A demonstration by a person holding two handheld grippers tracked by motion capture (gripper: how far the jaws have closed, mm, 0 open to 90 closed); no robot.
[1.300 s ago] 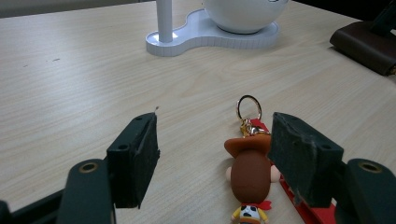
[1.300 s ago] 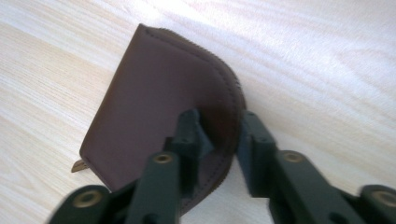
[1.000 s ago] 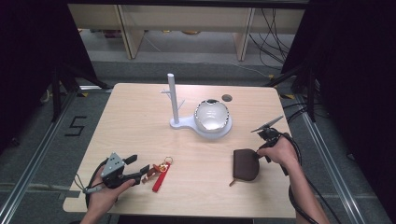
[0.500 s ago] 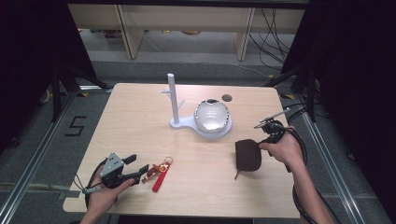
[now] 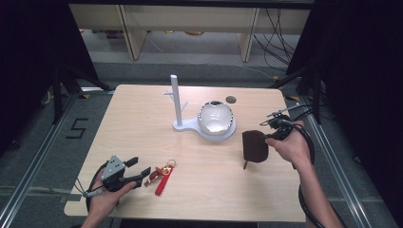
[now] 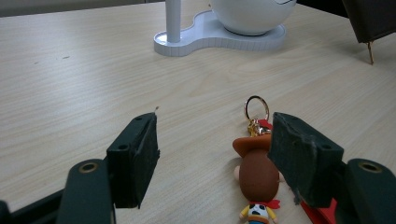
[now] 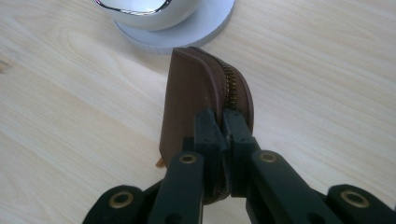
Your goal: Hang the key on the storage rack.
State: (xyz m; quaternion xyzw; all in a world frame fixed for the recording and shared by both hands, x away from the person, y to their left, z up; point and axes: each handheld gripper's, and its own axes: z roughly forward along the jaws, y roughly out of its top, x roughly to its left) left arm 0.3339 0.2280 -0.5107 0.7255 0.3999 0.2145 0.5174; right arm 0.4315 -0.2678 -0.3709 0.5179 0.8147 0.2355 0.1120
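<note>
Brown zip pouch hangs clear of the table, near its right edge, just beside the white stand's bowl. My right gripper is clenched on its zipper edge. My left gripper rests spread wide, grasping nothing, the cowboy keychain lying between its jaws.

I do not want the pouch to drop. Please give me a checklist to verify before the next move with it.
1. Right gripper shut on the brown pouch at its zipper edge: ok.
2. Pouch lifted off the table: cannot tell; its lower end sits close to the wood.
3. Pouch apart from the white stand: ok.
4. Left gripper open, holding nothing: ok.
5. Keychain away from the pouch: ok.
</note>
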